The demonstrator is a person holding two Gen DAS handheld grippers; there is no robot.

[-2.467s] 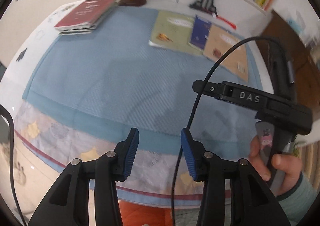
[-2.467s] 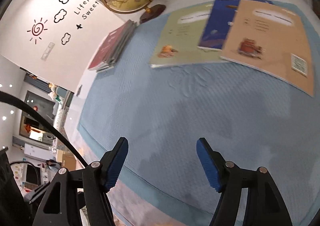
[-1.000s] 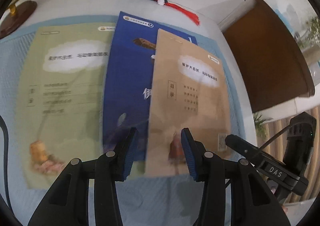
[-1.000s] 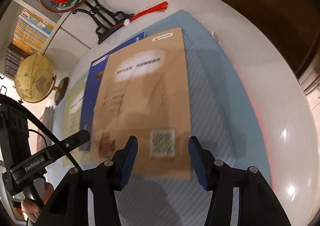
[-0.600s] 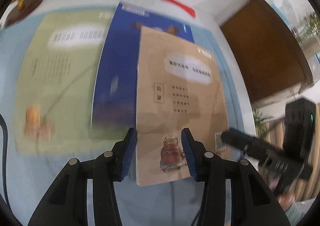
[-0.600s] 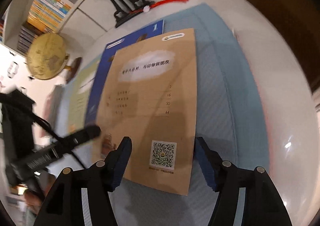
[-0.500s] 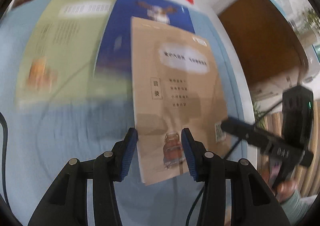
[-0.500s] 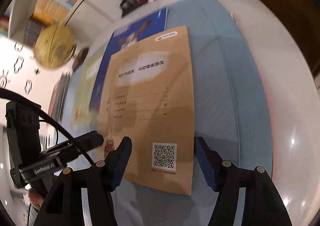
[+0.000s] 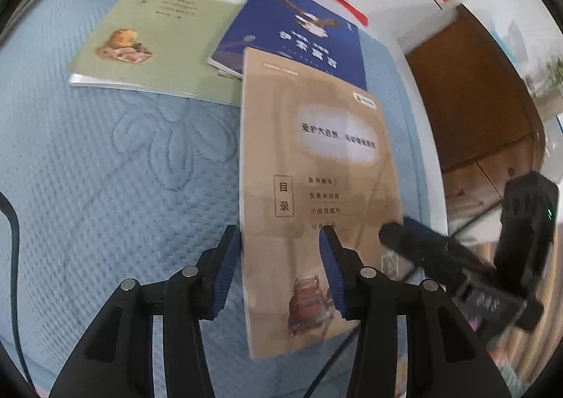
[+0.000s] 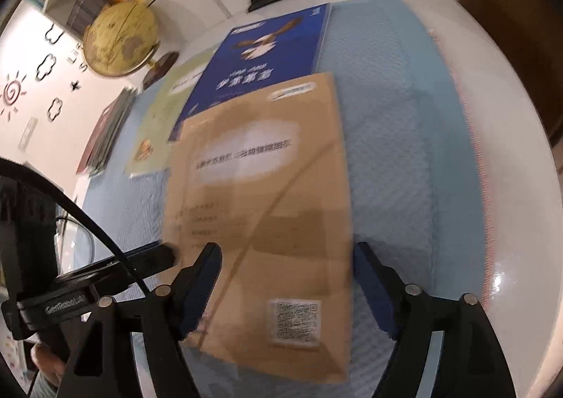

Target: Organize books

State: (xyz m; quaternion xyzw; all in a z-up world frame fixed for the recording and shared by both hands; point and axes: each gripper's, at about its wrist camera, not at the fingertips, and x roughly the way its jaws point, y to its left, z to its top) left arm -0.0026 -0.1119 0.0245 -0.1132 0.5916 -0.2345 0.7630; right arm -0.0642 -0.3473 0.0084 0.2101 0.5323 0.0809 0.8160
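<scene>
Both grippers hover over the tan book (image 9: 316,208): left gripper (image 9: 279,257) narrow, empty; right gripper (image 10: 286,278) opening wide at six o'clock, to straddle it.

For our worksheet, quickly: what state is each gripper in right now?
Left gripper: jaws open, over the tan paperback book, holding nothing.
Right gripper: jaws opening, over that book, holding nothing.

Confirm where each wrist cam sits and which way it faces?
Left wrist: on the left gripper, angled down at the tan book, blue book and green book; the right gripper shows at its right.
Right wrist: on the right gripper, jaws opening astride the tan book's corner; the left gripper and a hand show at its left.
Shared: the three books, blue mat.
</scene>
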